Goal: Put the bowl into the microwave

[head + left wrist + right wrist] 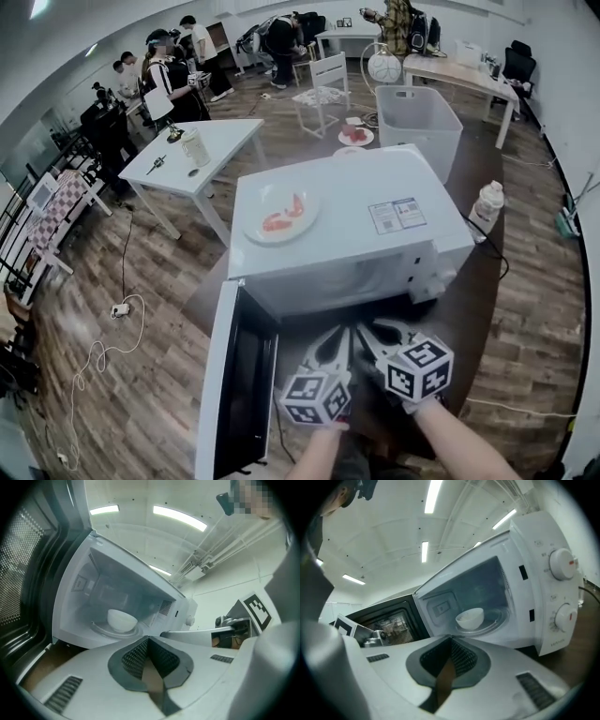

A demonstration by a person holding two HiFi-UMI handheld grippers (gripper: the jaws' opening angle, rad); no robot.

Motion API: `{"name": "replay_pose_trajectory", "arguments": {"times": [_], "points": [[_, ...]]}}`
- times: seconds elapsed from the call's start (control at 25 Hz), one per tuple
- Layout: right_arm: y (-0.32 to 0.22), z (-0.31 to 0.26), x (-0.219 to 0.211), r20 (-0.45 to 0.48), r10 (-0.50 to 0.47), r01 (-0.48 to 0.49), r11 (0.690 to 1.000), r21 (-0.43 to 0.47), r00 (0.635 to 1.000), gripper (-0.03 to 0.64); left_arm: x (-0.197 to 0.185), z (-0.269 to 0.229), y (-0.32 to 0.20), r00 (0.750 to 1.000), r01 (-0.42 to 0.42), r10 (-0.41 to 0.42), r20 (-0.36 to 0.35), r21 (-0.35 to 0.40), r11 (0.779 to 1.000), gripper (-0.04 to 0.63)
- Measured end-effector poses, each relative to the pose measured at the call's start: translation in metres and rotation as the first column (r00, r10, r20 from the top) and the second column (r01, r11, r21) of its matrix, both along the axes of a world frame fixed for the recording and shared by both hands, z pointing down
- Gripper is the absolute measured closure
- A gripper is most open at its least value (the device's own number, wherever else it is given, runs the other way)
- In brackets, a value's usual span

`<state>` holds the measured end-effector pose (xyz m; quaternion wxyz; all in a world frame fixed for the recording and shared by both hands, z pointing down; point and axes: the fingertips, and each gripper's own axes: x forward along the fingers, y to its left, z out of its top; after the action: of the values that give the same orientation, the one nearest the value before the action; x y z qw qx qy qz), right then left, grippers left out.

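The left tool (pixel 149 640) has its two jaws pressed together at the tips, with nothing between them. The right tool (pixel 451 640) is closed the same way and is also empty. In the head view both sit side by side, low in front of the person, by the front edge of the dark tabletop (pixel 469 302). Their marker cubes nearly touch, and both tools point toward the open front of the microwave (pixel 347 234).

The white microwave stands on the tabletop and takes up most of it. Its door (pixel 242 375) is swung wide open to the left, with the dark mesh window facing the tools. The bowl (pixel 470 618), white and upright, rests inside the cavity on the glass turntable (pixel 492 620), roughly at its middle. It is clear of the cavity walls and well apart from both tools. Two round knobs (pixel 561 564) sit one above the other on the control panel at the microwave's right side.

A white plate (pixel 279 214) with red pieces of food lies on top of the microwave near its left edge, and a printed label (pixel 397 215) is stuck toward the right. A white bottle (pixel 486 206) stands near the right edge of the tabletop, just beside the microwave.
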<state>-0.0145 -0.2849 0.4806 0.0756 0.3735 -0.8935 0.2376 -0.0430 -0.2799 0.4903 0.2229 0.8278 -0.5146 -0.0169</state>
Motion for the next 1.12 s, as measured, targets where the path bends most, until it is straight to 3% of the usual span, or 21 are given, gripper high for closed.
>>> {"name": "replay_pose_trajectory", "arguments": {"times": [0.28, 0.44, 0.72, 1.12], "points": [[0.036, -0.011, 0.0, 0.001, -0.056, 0.056, 0.998, -0.006, 0.998, 0.617, 0.007, -0.002, 0.035, 0.998, -0.032, 0.03, -0.057, -0.031, 0.999, 0.594], [0.056, -0.014, 0.006, 0.011, -0.063, 0.064, 0.998, -0.021, 0.998, 0.617, 0.015, -0.011, 0.055, 0.998, -0.06, 0.06, -0.02, -0.01, 0.998, 0.594], [0.083, -0.03, 0.015, 0.05, -0.072, 0.073, 0.997, -0.017, 0.996, 0.616, 0.025, -0.029, 0.081, 0.997, -0.077, 0.077, -0.027, 0.027, 0.997, 0.594], [0.122, -0.033, 0.025, 0.056, -0.088, 0.09, 0.996, -0.029, 0.995, 0.616, 0.037, -0.035, 0.116, 0.995, -0.096, 0.097, -0.037, 0.021, 0.995, 0.594]]}}
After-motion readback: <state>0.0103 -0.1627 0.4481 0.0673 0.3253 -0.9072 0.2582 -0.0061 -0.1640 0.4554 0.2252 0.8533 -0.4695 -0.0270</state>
